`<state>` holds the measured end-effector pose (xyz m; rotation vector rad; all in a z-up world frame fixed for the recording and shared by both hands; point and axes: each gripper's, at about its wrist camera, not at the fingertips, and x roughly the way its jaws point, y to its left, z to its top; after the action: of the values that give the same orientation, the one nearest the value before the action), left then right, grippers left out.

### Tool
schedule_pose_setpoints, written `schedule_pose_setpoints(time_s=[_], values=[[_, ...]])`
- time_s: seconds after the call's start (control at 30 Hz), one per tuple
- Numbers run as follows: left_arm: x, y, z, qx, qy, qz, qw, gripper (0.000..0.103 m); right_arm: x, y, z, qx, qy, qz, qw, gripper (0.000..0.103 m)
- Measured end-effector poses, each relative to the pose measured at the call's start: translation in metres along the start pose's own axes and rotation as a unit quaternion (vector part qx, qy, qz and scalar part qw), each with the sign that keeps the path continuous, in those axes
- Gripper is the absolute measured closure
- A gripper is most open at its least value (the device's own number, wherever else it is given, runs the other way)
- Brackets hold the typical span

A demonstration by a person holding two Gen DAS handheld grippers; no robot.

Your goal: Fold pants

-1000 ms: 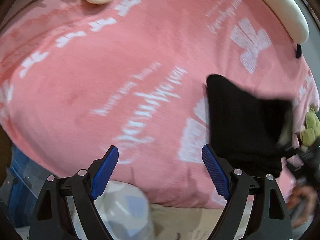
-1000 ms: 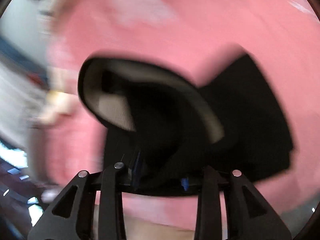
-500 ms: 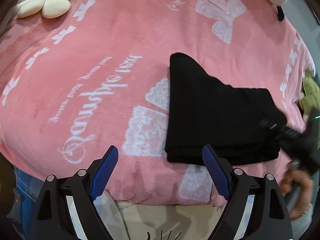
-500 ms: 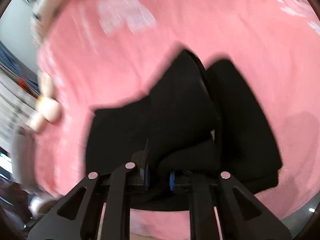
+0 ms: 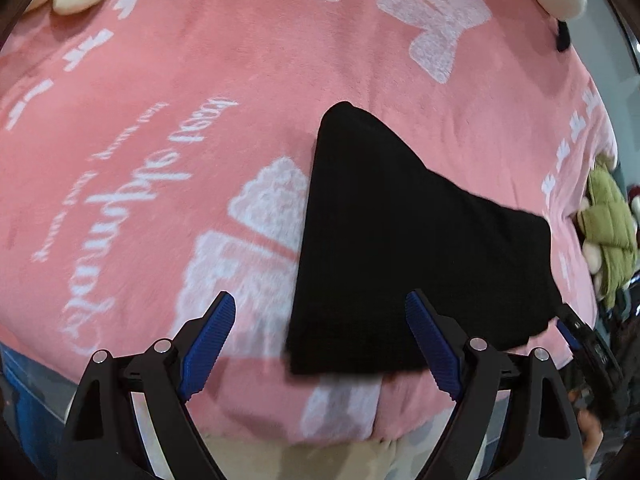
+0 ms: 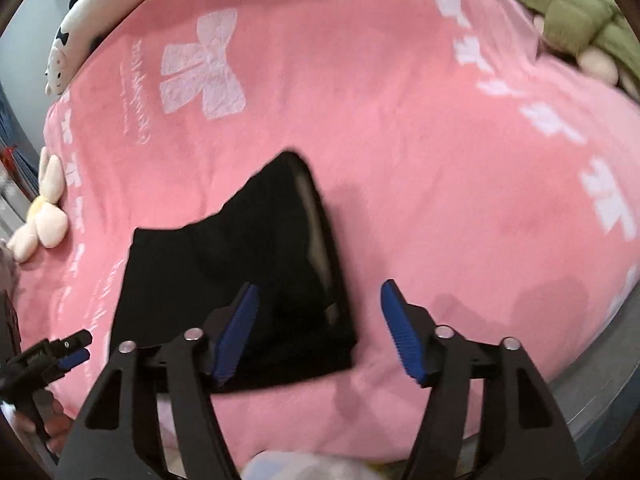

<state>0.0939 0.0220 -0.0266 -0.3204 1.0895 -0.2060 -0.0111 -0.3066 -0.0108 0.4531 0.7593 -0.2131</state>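
Observation:
The black pants (image 5: 416, 248) lie folded into a compact stack on the pink blanket (image 5: 168, 128), near its front edge. In the right wrist view the same folded pants (image 6: 248, 280) sit ahead and to the left. My left gripper (image 5: 320, 340) hangs open above the blanket's front edge, its right finger over the pants' near side, holding nothing. My right gripper (image 6: 316, 324) has its jaws opening; they stand apart above the pants' right corner with no cloth pinched between them. The right gripper's tip also shows at the far right of the left wrist view (image 5: 576, 332).
A cream flower plush (image 6: 36, 224) lies at the blanket's left side, a green plush toy (image 6: 572, 16) at its far right, and a long white pillow (image 6: 100, 12) along the back. The bed's front edge drops off just below both grippers.
My right gripper let go of the pants' folded-over part, which now lies flat on the stack, and its jaws spread apart while it drew back. The left gripper slid toward the pants, still open.

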Motion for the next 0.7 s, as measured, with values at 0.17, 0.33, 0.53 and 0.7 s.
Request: schedule_pose_setpoints(time_s=[0.17,0.33,0.53,0.7], values=[[0.037,-0.001,0.011,-0.021,0.039,-0.021,0.9988,0.018,0.020,-0.004,0.015,0.022,0.023,0.037,0.999,0.027],[0.061,0.001,0.012,-0.042,0.052,-0.039,0.9970,0.018,0.065,0.004,0.010,0.024,0.081,0.051,0.995,0.027],[0.030,-0.013,0.021,0.009,0.012,-0.075,0.9970,0.087,0.057,0.025,0.006,0.051,0.075,0.097,0.991,0.069],[-0.042,0.005,0.019,0.005,-0.040,-0.086,0.9955,0.087,0.013,0.075,0.001,-0.006,0.058,0.170,0.984,0.066]])
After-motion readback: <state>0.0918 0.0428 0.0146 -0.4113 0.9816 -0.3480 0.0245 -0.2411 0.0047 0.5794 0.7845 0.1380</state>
